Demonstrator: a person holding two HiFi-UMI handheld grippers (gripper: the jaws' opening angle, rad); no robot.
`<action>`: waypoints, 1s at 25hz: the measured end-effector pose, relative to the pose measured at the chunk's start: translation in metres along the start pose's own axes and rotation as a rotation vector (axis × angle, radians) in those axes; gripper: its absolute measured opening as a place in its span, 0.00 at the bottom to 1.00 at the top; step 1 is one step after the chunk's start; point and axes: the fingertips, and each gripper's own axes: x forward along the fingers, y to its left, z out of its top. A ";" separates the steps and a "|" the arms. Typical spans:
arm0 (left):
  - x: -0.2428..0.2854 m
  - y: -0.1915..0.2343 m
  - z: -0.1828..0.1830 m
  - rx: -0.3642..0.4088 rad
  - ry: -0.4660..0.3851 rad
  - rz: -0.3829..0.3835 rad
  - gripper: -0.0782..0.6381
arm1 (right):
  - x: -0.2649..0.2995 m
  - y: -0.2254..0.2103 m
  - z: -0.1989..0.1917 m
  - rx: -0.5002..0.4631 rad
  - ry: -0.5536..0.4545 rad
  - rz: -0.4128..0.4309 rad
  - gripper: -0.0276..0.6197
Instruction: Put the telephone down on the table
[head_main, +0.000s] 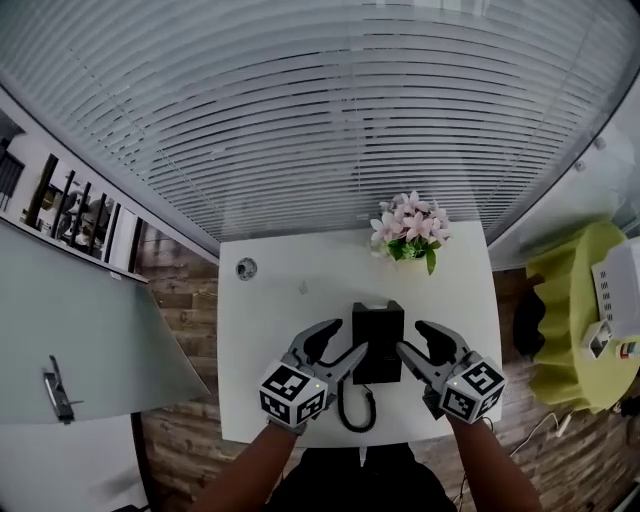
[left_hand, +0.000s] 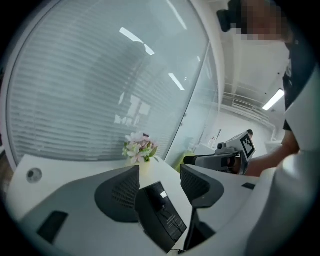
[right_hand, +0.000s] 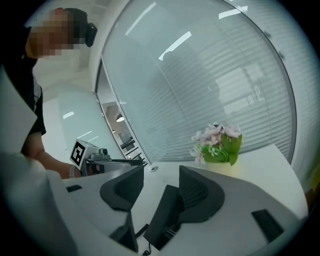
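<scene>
Telephone (head_main: 378, 345) on table (head_main: 270, 300) between left gripper (head_main: 345, 342) and right gripper (head_main: 412, 338), flowers (head_main: 410, 225) behind it

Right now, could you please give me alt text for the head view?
A black telephone lies on a white table, flanked by the left gripper and right gripper, jaws open. Pink flowers stand beyond.

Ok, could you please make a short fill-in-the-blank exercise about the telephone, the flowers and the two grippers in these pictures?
1. The telephone on the white table is ____ in colour.
2. It stands ____ the left gripper and the right gripper.
3. The flowers at the far edge of the table are ____.
4. The jaws of both grippers are ____, and they hold nothing.

Missing words: black; between; pink; open.
</scene>
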 end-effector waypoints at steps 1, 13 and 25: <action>-0.008 -0.011 0.013 0.039 -0.022 -0.008 0.48 | -0.006 0.012 0.010 -0.028 -0.020 0.012 0.41; -0.076 -0.097 0.103 0.243 -0.249 -0.049 0.12 | -0.047 0.117 0.101 -0.283 -0.214 0.093 0.10; -0.084 -0.112 0.111 0.261 -0.268 -0.072 0.12 | -0.049 0.143 0.103 -0.333 -0.218 0.104 0.08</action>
